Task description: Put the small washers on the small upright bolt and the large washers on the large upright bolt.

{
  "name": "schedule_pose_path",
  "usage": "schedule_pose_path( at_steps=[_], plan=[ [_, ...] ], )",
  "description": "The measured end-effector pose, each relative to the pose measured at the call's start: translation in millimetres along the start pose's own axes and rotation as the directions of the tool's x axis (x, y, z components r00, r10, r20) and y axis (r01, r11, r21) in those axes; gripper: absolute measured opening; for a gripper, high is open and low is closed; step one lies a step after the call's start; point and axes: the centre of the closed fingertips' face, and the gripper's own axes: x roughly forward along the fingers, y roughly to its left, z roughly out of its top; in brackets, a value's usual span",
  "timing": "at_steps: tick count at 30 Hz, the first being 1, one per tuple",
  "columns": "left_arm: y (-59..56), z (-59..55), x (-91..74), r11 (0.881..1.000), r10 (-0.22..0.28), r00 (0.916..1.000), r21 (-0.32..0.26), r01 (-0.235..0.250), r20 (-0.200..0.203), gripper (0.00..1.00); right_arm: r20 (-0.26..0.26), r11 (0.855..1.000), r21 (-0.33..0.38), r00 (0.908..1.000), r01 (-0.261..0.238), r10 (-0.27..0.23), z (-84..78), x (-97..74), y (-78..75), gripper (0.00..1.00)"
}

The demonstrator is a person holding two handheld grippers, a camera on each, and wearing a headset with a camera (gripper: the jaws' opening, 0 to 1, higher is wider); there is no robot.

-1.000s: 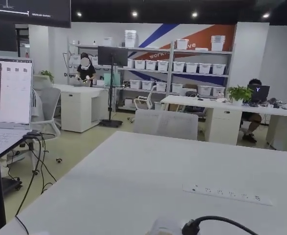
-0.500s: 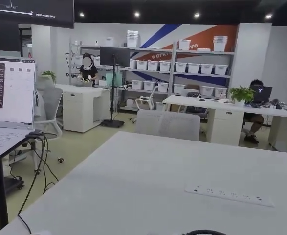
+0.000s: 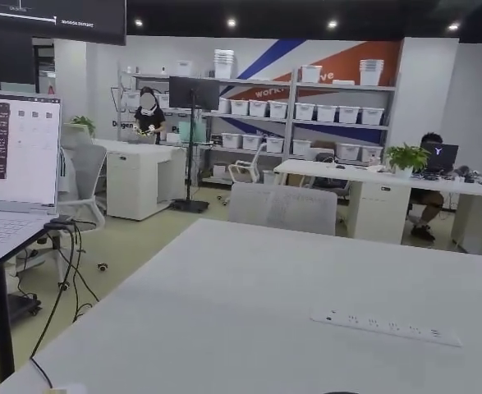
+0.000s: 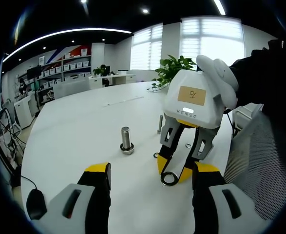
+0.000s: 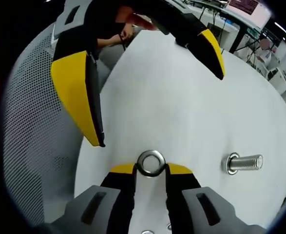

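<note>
The right tool (image 5: 151,168) pinches a washer (image 5: 151,163) by its rim between its yellow tips. The hole is left free, which is what threading it over a bolt calls for. In the left gripper view it hangs low over the surface (image 4: 74,126), tips pointing down, near the large bolt (image 4: 126,140) but not yet above it. That bolt stands upright mid-surface. The small bolt (image 4: 160,124) stands further back, partly behind the right tool's body. Loose washers (image 4: 188,145) lie flat beside the tool, within easy reach for later picks. I cannot say for sure whether the held washer is large or small, though its hole looks about as wide as the large bolt's shank.

The left tool (image 4: 151,170) is spread wide and holds nothing. It sits just short of the right one, likely waiting its turn.

A tan sticker (image 4: 191,95) on the right tool carries a handwritten mark, perhaps "P4". The print below it is too blurred to read. In the head view, wall lettering (image 3: 271,93) begins "work" and is cut off by the shelves.
</note>
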Motion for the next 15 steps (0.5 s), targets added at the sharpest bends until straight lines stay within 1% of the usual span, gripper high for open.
schedule_pose_path(
  at_steps=[4, 8, 11, 15],
  plan=[
    [-0.1, 0.3, -0.1, 1.0, 0.0, 1.0, -0.001, 0.0, 0.001, 0.67, -0.002, 1.0, 0.005, 1.0, 0.002, -0.002, -0.1, -0.2, -0.6, 0.24],
    [-0.4, 0.2, 0.1, 1.0, -0.001, 1.0, 0.0, 0.001, -0.001, 0.67, 0.018, 0.999, 0.043, 0.9997, -0.018, 0.017, -0.3, -1.2, -2.7, 0.23],
    [-0.7, 0.5, 0.5, 1.0, -0.002, 1.0, 0.001, 0.002, -0.001, 0.67, 0.009, 0.999, 0.032, 1.0, 0.001, -0.001, -2.3, -1.4, -5.7, 0.23],
    [-1.1, -0.1, 0.8, 1.0, -0.004, 1.0, 0.001, 0.004, -0.004, 0.67, 0.011, 0.998, 0.054, 0.9999, -0.012, 0.011, -3.3, -2.4, -5.6, 0.23]
  ],
)
